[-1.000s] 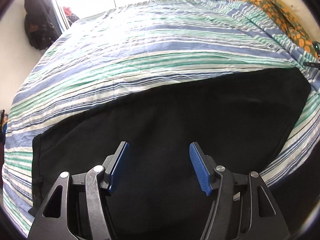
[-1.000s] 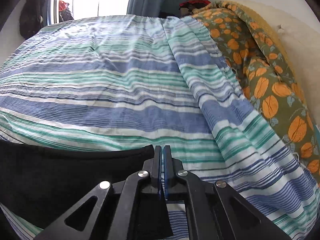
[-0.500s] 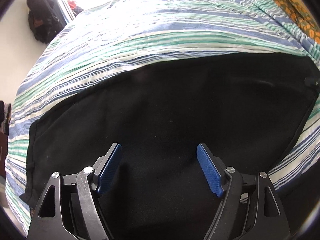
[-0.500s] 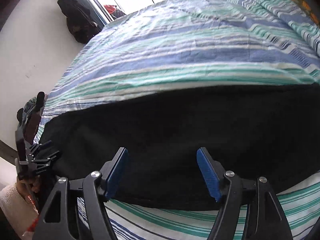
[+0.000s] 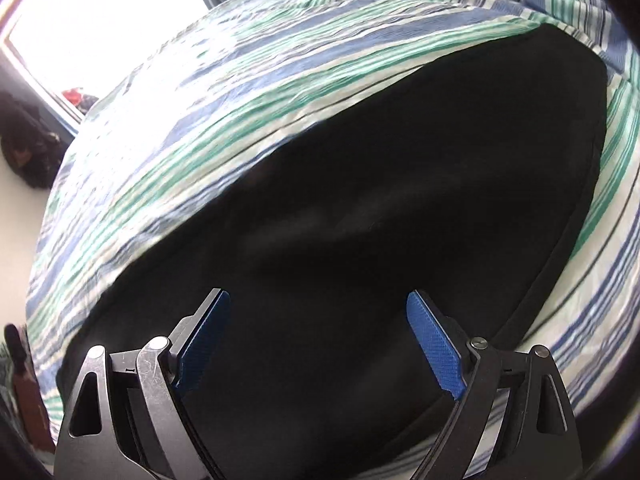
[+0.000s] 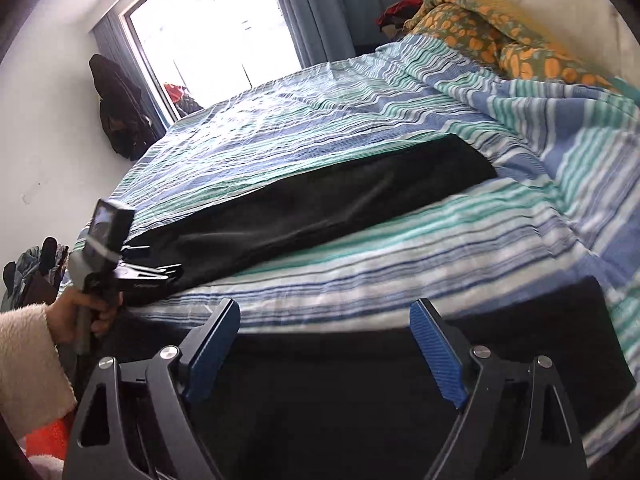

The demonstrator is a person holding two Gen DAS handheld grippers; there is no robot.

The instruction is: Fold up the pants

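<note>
While flat, matte black pants (image 6: 320, 208), striped crinkled bedsheet (image 6: 400, 272)

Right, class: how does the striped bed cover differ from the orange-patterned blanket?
The striped bed cover has blue, green and white stripes; the orange-patterned blanket shows orange shapes on olive. The striped bed cover lies spread flat, with the black pants on it; the orange-patterned blanket is bunched up at the far end. Both are patterned bedding.
</note>
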